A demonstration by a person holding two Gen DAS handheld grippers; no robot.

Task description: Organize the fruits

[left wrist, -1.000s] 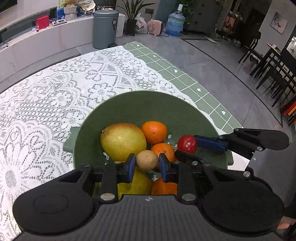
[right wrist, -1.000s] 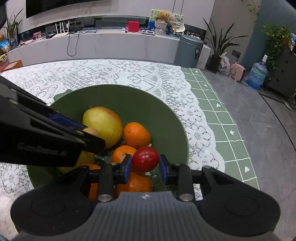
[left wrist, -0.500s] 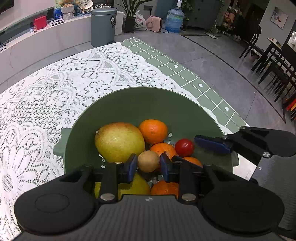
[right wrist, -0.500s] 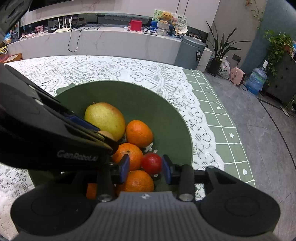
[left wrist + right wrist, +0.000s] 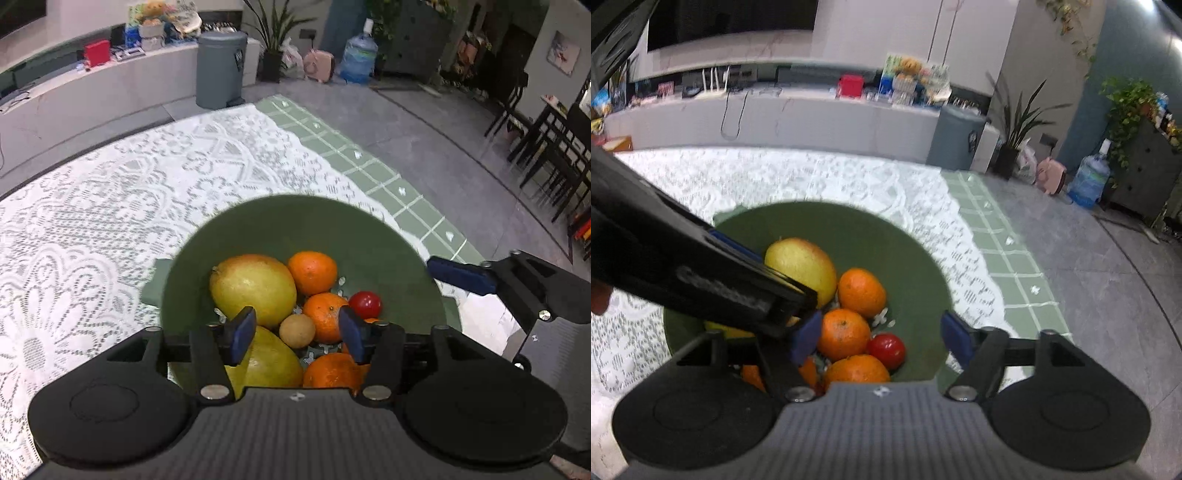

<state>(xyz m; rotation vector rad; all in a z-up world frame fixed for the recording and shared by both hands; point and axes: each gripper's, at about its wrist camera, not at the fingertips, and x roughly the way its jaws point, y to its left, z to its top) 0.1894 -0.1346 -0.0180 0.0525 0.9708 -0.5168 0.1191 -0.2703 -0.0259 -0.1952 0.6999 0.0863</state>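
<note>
A green bowl (image 5: 280, 225) (image 5: 842, 229) on the lace cloth holds a big yellow-green mango (image 5: 253, 284) (image 5: 799, 264), several oranges (image 5: 312, 271) (image 5: 862, 291), a red tomato (image 5: 365, 304) (image 5: 886, 349) and a small brown round fruit (image 5: 296, 330). My left gripper (image 5: 297, 334) hangs over the bowl's near side, its jaws opening; the brown fruit lies loose between the blue pads, touching neither. My right gripper (image 5: 881, 338) is also opening above the bowl, with the tomato lying free among the oranges below it. The left gripper's body hides the bowl's left part in the right wrist view.
The white lace cloth (image 5: 110, 206) covers a table with a green checked border (image 5: 373, 173); the table edge runs just right of the bowl. Beyond are a grey bin (image 5: 221, 68), a water jug (image 5: 357, 57), a low white counter (image 5: 798, 118) and dark chairs (image 5: 546, 147).
Both grippers were shut, the left on the brown fruit and the right on the tomato. Both have opened; each fruit now lies in the bowl. The right gripper has lifted slightly.
</note>
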